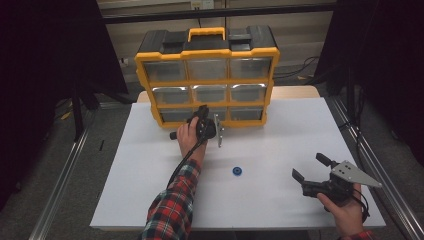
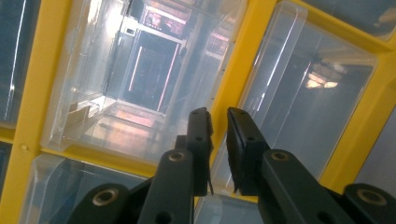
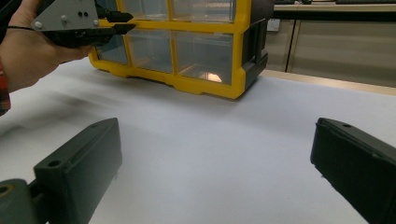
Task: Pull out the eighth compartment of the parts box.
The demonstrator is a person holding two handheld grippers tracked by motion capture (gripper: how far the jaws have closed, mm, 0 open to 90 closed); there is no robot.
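Left gripper [image 1: 209, 116] shoved up against the bottom row of the yellow drawer cabinet [image 1: 206, 75], jaws nearly pinched together on a clear drawer's [image 2: 135, 88] lip, probably to tug it open, right gripper [image 1: 311, 168] spread wide, parked near the blue ring [image 1: 237, 171].

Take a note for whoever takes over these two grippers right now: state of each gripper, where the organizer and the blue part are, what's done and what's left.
Left gripper: up against the bottom row of the yellow drawer organizer, jaws nearly together with a thin gap; whether they pinch a drawer lip cannot be told.
Right gripper: jaws wide open, nothing between them, low over the white table at its near right.
Small blue ring: lying alone on the table, between the two hands, untouched.
Done: left gripper brought to the drawers.
Left, probably: pull a drawer open, then pick up the ring with the right gripper and put it in.
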